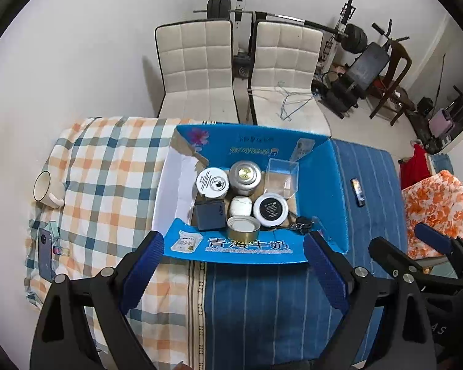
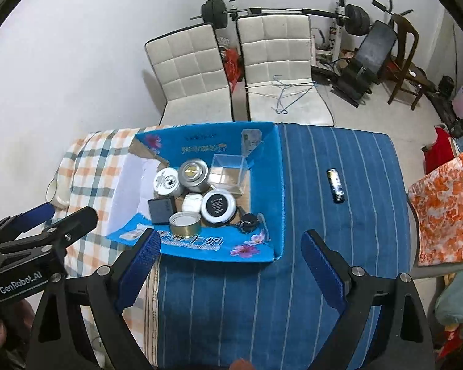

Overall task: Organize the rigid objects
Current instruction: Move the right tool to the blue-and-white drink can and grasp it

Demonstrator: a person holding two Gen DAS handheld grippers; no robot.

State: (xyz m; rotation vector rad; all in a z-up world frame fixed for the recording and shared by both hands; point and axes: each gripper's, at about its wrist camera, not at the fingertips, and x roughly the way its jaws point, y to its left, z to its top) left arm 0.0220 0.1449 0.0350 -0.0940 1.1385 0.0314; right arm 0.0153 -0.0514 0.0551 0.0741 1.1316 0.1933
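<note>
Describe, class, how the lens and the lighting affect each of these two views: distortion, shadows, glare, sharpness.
Left wrist view: fisheye bends the chairs and the wall outward inside a dark round vignette; light is soft and even, the blue box sharp. Right wrist view: same curvature; a soft chair shadow falls on the wall, a faint shine sits on the silver tin, no motion blur shows.

A lived-in room of a home is shown: two white padded chairs (image 1: pixel 197 71) are set against a plain wall, a barbell rack with a weight bench (image 1: pixel 359 71) is kept behind them, wire hangers (image 2: pixel 285 94) are left on a seat, and a worktop is covered with household cloths (image 1: pixel 108 166).
</note>
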